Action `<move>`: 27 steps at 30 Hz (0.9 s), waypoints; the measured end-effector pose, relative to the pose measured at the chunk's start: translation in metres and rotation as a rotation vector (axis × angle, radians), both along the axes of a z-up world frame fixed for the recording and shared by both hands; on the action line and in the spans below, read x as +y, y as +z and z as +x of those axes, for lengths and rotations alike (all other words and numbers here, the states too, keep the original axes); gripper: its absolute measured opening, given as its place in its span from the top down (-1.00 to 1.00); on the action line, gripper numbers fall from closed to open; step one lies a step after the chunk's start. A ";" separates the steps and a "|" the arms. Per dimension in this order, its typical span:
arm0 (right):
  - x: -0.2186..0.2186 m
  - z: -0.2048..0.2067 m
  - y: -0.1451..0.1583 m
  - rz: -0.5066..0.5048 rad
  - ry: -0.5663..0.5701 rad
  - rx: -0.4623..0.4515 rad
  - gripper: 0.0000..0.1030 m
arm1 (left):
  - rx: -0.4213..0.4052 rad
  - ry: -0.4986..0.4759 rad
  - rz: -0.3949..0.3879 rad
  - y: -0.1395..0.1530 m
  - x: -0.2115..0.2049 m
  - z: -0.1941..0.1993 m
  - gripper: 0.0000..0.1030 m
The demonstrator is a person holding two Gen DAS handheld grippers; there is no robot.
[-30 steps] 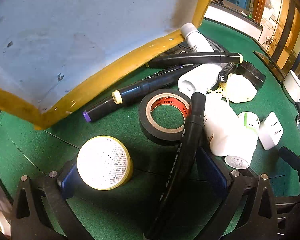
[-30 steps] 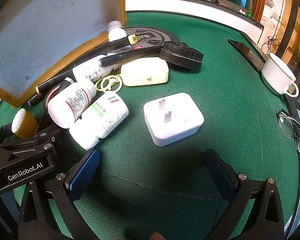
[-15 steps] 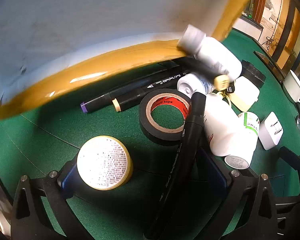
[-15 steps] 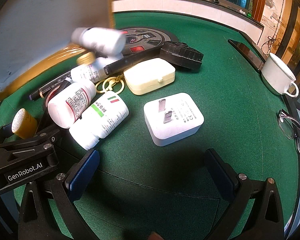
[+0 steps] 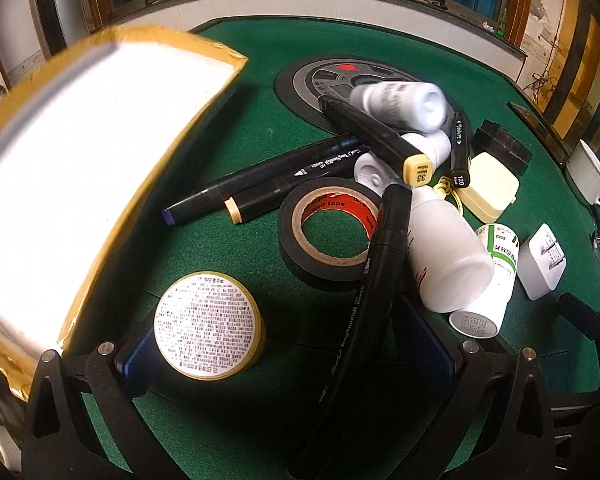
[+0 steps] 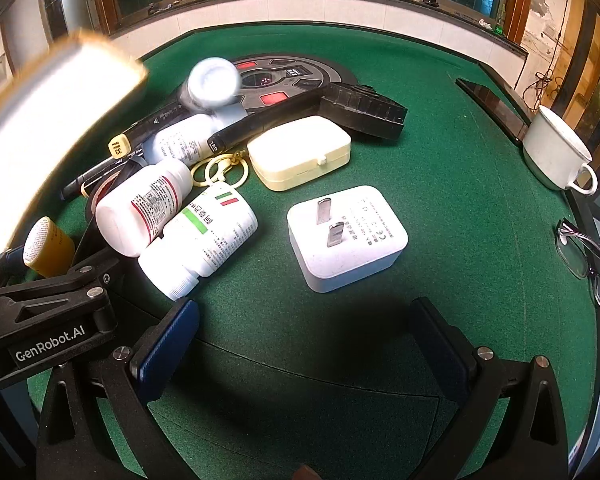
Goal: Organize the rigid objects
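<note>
The rigid objects lie heaped on the green tabletop [image 6: 440, 152]: white bottles [image 6: 198, 240], black markers [image 5: 256, 184], a tape roll [image 5: 328, 232], a white plug [image 6: 346, 236]. A blurred yellow-edged box [image 5: 80, 168] fills the left of the frame. The left hand-held gripper [image 5: 288, 344] stands wide open around a yellow-lidded jar [image 5: 208, 324] and a marker [image 5: 364, 320], gripping neither. The right hand-held gripper [image 6: 304, 348] is wide open and empty.

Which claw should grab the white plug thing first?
Probably the right claw: it is open, empty, and the white plug lies directly ahead of it. The left claw has a yellow tub and black marker between its fingers.
</note>
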State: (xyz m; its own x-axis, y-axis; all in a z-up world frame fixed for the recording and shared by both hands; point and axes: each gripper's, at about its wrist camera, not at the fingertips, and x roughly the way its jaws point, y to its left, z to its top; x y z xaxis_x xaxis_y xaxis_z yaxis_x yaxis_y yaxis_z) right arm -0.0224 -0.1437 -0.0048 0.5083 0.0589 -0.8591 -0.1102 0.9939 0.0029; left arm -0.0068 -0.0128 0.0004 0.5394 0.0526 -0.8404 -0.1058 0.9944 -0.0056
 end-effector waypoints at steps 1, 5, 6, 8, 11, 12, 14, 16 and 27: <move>0.000 0.000 0.000 0.000 0.000 0.000 -0.98 | 0.000 0.000 -0.001 0.000 0.000 0.000 -1.00; 0.000 0.000 0.000 0.000 0.000 0.000 -0.98 | 0.000 0.000 0.001 -0.001 -0.004 0.001 -1.00; 0.000 0.000 0.000 0.000 0.000 0.000 -0.98 | 0.000 0.000 0.001 -0.001 -0.004 0.001 -1.00; 0.000 0.000 0.000 0.000 0.000 0.000 -0.98 | 0.001 -0.001 0.003 0.000 -0.004 0.004 -1.00; 0.000 0.000 0.000 0.000 0.000 0.000 -0.98 | 0.001 -0.001 0.002 0.000 -0.002 0.003 -1.00; 0.000 0.000 0.000 0.000 0.000 0.000 -0.98 | 0.001 -0.001 0.002 0.000 -0.002 0.003 -1.00; 0.000 0.000 0.000 0.001 -0.002 0.000 -0.98 | 0.001 -0.001 0.001 0.001 -0.002 0.007 -1.00; -0.001 0.001 0.000 0.000 -0.004 0.000 -0.98 | 0.001 -0.001 0.001 0.002 0.000 0.004 -1.00; 0.000 0.001 -0.001 -0.001 0.002 0.000 -0.98 | 0.000 0.001 -0.002 0.002 0.002 0.003 -1.00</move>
